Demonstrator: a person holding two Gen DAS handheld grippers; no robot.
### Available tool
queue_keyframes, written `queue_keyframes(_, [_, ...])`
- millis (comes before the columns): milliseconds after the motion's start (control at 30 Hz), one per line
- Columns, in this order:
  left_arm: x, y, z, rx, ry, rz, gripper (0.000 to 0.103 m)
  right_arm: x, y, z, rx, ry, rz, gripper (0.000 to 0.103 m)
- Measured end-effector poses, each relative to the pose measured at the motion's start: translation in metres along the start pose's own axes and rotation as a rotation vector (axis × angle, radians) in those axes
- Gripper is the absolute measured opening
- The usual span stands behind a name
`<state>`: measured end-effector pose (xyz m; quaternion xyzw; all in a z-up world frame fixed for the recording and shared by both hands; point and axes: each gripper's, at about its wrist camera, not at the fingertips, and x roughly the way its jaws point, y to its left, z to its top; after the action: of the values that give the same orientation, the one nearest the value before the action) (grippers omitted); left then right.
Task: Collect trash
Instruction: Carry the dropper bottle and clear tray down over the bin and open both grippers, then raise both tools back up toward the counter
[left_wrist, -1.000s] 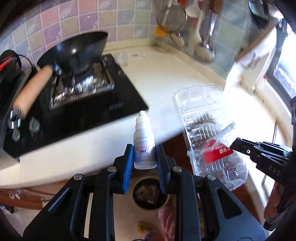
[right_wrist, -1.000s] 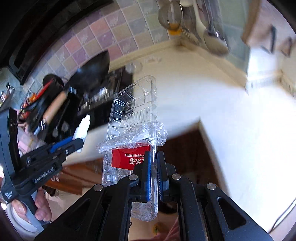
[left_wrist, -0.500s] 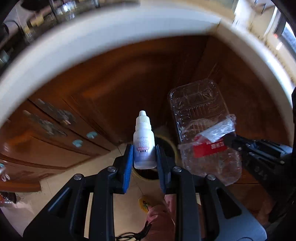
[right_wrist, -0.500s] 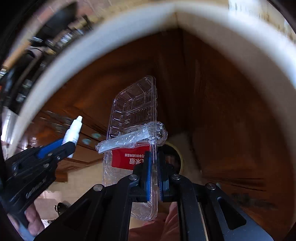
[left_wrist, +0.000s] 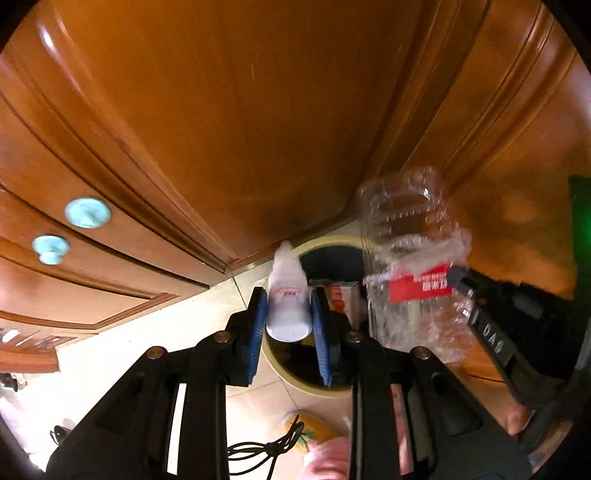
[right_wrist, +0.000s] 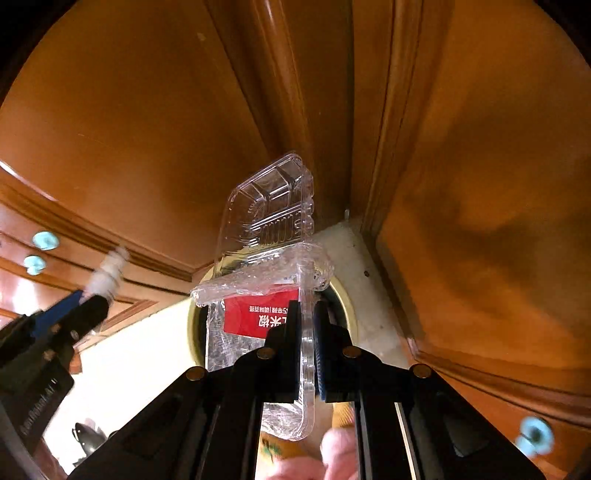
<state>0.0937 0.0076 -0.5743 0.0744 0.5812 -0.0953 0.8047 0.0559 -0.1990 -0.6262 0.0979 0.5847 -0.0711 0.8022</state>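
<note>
My left gripper (left_wrist: 288, 310) is shut on a small white dropper bottle (left_wrist: 287, 295), its tip pointing away, right over the round yellow-rimmed trash bin (left_wrist: 314, 384) on the floor. My right gripper (right_wrist: 306, 325) is shut on the edge of a clear plastic food tray (right_wrist: 269, 221) with crumpled film and a red label (right_wrist: 255, 317). The tray (left_wrist: 406, 229) hangs over the bin's right side in the left wrist view; the bin rim (right_wrist: 349, 310) shows behind it in the right wrist view. The left gripper (right_wrist: 92, 295) with the bottle is at the left there.
Brown wooden cabinet doors (left_wrist: 258, 110) with pale blue knobs (left_wrist: 87, 213) stand close behind the bin in a corner. Trash with a small carton (left_wrist: 341, 299) lies inside the bin. Pale floor tiles (left_wrist: 129, 350) spread to the left; a black cable (left_wrist: 266, 448) and the person's foot are below.
Both grippers have dropped from counter height, past the counter edge, down to just above the floor bin, tilting more downward. Bottle and tray stay gripped.
</note>
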Motion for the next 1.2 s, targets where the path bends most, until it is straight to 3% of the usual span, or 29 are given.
queue_keyframes(67, [0.016, -0.003, -0.005, 0.004, 0.019, -0.009, 0.025, 0.024, 0.002, -0.003, -0.017, 0.053, 0.034, 0.010])
queue_keyframes(100, [0.026, -0.002, -0.007, 0.007, 0.044, -0.027, 0.035, 0.031, 0.003, -0.008, -0.021, 0.074, 0.029, 0.012])
queue_keyframes(167, [0.043, 0.001, -0.012, 0.001, 0.084, -0.039, 0.048, 0.043, 0.003, -0.008, -0.027, 0.104, 0.012, 0.033])
queue_keyframes(267, [0.050, 0.006, -0.016, -0.013, 0.095, -0.025, 0.049, 0.041, 0.004, -0.015, -0.026, 0.085, 0.008, 0.044])
queue_keyframes(400, [0.047, 0.016, -0.013, -0.060, 0.109, -0.020, 0.049, 0.035, 0.009, -0.022, -0.031, 0.112, 0.020, 0.046])
queue_keyframes(567, [0.032, 0.034, -0.015, -0.088, 0.119, -0.008, 0.049, 0.021, 0.005, 0.000, -0.046, 0.145, 0.010, 0.046])
queue_keyframes(867, [-0.047, 0.049, -0.002, -0.149, 0.114, -0.020, 0.049, -0.055, 0.005, 0.014, -0.104, 0.136, -0.019, 0.046])
queue_keyframes(1200, [-0.179, 0.048, 0.024, -0.145, 0.063, -0.033, 0.049, -0.191, 0.034, 0.034, -0.183, 0.092, 0.003, 0.046])
